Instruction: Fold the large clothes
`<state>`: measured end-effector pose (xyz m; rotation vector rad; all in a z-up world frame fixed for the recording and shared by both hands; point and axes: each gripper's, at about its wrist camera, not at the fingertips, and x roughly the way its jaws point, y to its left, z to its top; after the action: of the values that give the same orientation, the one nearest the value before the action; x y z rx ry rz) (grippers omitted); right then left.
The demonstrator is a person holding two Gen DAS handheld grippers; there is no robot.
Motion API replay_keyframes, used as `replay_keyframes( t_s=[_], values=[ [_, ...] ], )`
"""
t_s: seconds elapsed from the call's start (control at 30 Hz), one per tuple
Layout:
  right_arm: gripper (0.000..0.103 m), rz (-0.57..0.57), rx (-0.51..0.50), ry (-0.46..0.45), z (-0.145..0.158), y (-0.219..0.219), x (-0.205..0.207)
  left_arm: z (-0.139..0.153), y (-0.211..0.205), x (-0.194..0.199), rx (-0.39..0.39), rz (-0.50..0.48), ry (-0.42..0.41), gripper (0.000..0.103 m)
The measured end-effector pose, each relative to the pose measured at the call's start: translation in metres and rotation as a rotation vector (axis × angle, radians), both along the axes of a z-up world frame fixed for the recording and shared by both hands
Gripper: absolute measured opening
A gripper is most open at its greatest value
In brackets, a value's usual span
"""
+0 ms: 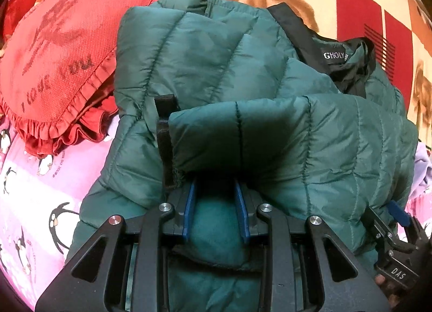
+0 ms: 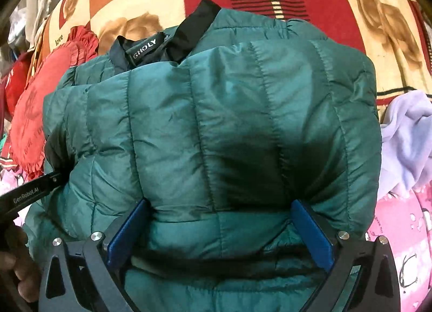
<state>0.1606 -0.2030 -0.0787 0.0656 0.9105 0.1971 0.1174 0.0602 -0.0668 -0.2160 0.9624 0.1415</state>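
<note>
Jacket (image 1: pixel 216 74), green quilted puffy nylon (black collar), lies bunched on the bed (image 1: pixel 359 1). Left tongs (image 1: pixel 216 204) pinch a fold; right tongs (image 2: pixel 218 228) stand wide around padded bulk. Frilled red pillow (image 1: pixel 62 50) far left.

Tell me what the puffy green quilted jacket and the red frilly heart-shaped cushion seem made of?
Green quilted jacket: probably padded nylon or polyester; slight sheen, stitched puffy channels. Red frilly heart-shaped cushion: seemingly woven cloth with a matte, grid-like weave and glossier ruffled edging.
</note>
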Motion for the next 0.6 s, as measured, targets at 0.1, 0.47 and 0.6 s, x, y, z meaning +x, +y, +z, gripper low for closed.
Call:
replay_keyframes(
  t_s=[0.1,0.47,0.6],
  values=[
    [0.103,0.005,-0.011,-0.004,-0.002,-0.003,-0.011,0.002,0.004,0.001,-0.008,0.008,-0.004,0.026],
    [0.103,0.030,-0.075,-0.055,0.018,0.016,-0.028,0.004,0.005,-0.004,0.026,0.007,0.008,0.026],
    [0.103,0.031,-0.045,-0.044,0.023,0.011,-0.029,0.009,0.009,-0.007,0.000,0.017,0.002,0.026]
  ],
)
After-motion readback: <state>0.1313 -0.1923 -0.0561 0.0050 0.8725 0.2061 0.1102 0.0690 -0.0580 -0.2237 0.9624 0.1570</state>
